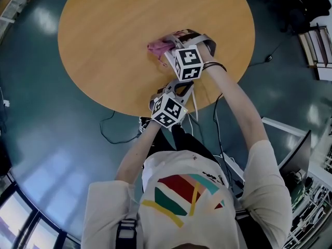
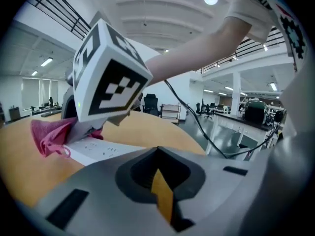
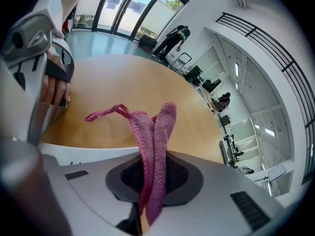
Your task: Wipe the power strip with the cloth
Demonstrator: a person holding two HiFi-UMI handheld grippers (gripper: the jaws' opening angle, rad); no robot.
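A pink cloth (image 3: pixel 156 146) is pinched in my right gripper (image 3: pixel 147 195), and its loose end trails onto the round wooden table (image 1: pixel 114 30). From the head view, the right gripper (image 1: pixel 168 50) presses the cloth (image 1: pixel 157 46) down near the table's middle right. The left gripper view shows the white power strip (image 2: pixel 101 150) lying flat beneath the cloth (image 2: pixel 48 135), its near end running under my left gripper (image 2: pixel 160 191). The left gripper (image 1: pixel 177 90) sits at the table's near edge, jaws together with only a thin wood-coloured sliver between them.
A white cord (image 1: pixel 195 106) hangs off the table's near edge. Black cables (image 1: pixel 111 131) lie on the blue-grey floor. Desks and a monitor (image 1: pixel 296 157) stand at the right. The person's hand (image 3: pixel 53 90) on the left gripper's handle shows in the right gripper view.
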